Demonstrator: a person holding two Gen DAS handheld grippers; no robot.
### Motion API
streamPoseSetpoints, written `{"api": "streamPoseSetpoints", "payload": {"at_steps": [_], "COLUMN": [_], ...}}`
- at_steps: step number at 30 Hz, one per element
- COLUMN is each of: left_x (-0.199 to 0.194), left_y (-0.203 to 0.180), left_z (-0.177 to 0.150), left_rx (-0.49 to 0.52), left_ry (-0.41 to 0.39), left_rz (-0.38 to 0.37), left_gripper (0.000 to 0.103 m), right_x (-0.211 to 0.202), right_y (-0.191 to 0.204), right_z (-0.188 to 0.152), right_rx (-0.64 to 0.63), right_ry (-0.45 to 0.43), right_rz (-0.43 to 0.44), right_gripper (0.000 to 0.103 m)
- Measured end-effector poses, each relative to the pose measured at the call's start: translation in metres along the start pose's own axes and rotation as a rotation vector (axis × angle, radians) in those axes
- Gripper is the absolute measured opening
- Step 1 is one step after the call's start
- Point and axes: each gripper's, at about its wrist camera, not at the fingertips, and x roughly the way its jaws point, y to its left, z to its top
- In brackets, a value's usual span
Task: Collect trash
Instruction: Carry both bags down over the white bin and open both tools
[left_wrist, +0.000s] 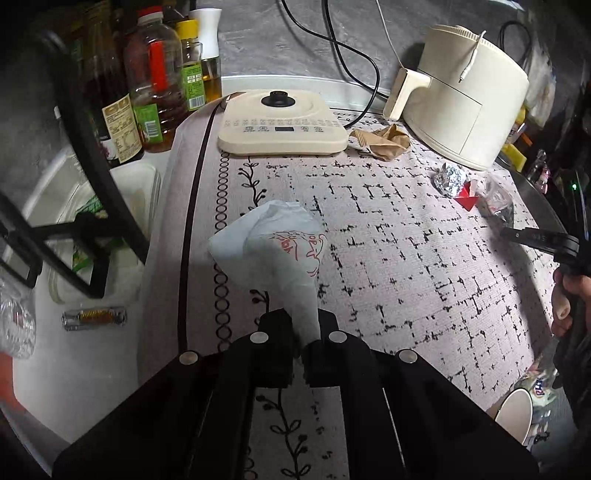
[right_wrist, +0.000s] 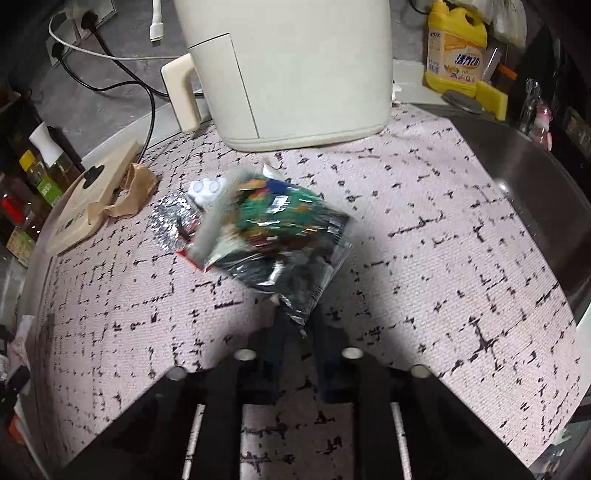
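Note:
My left gripper (left_wrist: 300, 325) is shut on a white paper wrapper with red print (left_wrist: 275, 251) and holds it over the patterned tablecloth (left_wrist: 424, 258). My right gripper (right_wrist: 297, 328) is shut on the corner of a clear plastic bag full of colourful wrappers (right_wrist: 280, 236), lifted and blurred; it also shows in the left wrist view (left_wrist: 498, 201). On the cloth lie a crumpled foil ball (left_wrist: 450, 179), also in the right wrist view (right_wrist: 168, 221), a red scrap (left_wrist: 467, 197) and crumpled brown paper (left_wrist: 384, 142), also in the right wrist view (right_wrist: 129, 192).
A cream air fryer (left_wrist: 465, 96) and a flat cream cooker base (left_wrist: 282, 123) stand at the back, with cables behind. Oil and sauce bottles (left_wrist: 155, 81) stand at left. A yellow detergent jug (right_wrist: 456, 48) and steel sink (right_wrist: 535, 192) are at right. A paper cup (left_wrist: 515, 415) is bottom right.

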Motion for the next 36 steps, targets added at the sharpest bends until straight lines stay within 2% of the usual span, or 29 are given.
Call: {"api": "streamPoseSetpoints", "payload": {"at_steps": [9, 17, 26, 36], "left_x": [-0.022, -0.034, -0.049, -0.060], "left_y": [-0.028, -0.084, -0.160, -0.236], "left_z": [-0.014, -0.030, -0.061, -0.098], "left_rx": [-0.007, 0.052, 0.138, 0.232], "left_ry": [-0.038, -0.041, -0.011, 0.014], "left_rz": [-0.022, -0.072, -0.135, -0.220], "left_gripper": [0.004, 0.004, 0.004, 0.004], "right_x": [-0.045, -0.100, -0.143, -0.186], "right_y": [-0.018, -0.057, -0.111, -0.179], "right_z": [-0.032, -0.072, -0.123, -0.189], "right_rx": [-0.016, 0.000, 0.020, 0.098], "right_ry": [-0.034, -0.069, -0.081, -0.076], "right_rz": [0.067, 0.118, 0.098, 0.049], "right_gripper": [0.009, 0.006, 0.006, 0.006]}}
